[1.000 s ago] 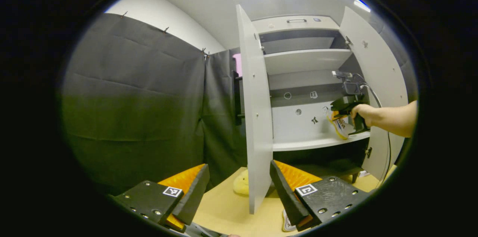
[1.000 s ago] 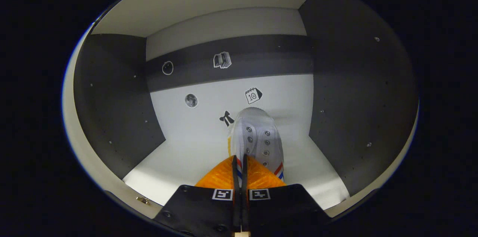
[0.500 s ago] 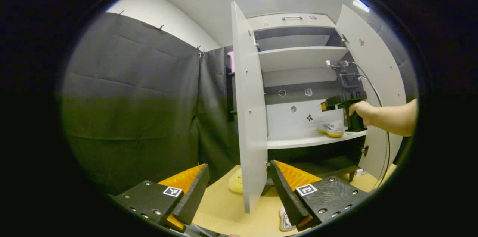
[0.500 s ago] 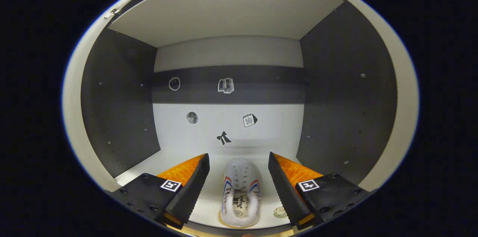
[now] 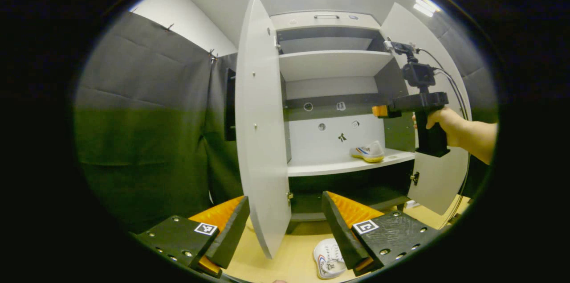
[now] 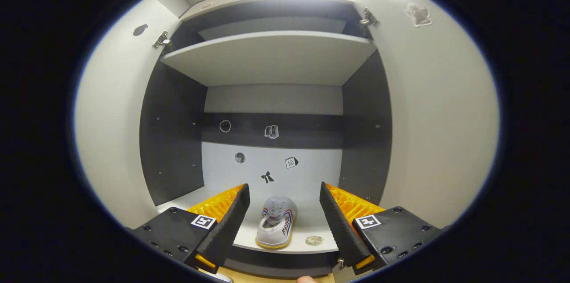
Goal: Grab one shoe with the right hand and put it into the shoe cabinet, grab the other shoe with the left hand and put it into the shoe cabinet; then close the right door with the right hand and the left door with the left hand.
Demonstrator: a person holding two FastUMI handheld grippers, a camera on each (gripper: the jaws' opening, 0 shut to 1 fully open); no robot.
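Left tongs (image 5: 285,225) were spread wide and empty, with the second shoe (image 5: 328,264) on the floor just below them, so I'd drop straight down and pinch its collar. Right tongs (image 6: 282,225) were also apart, holding nothing; first shoe (image 6: 277,223) sat ahead between them on the cabinet shelf (image 6: 311,234). Watch the left door (image 5: 260,127) edge, right alongside.

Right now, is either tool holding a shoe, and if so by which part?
Nothing is held. The right tool is open, with one shoe on the cabinet shelf beyond it. The left tool is open, above the other shoe on the floor.
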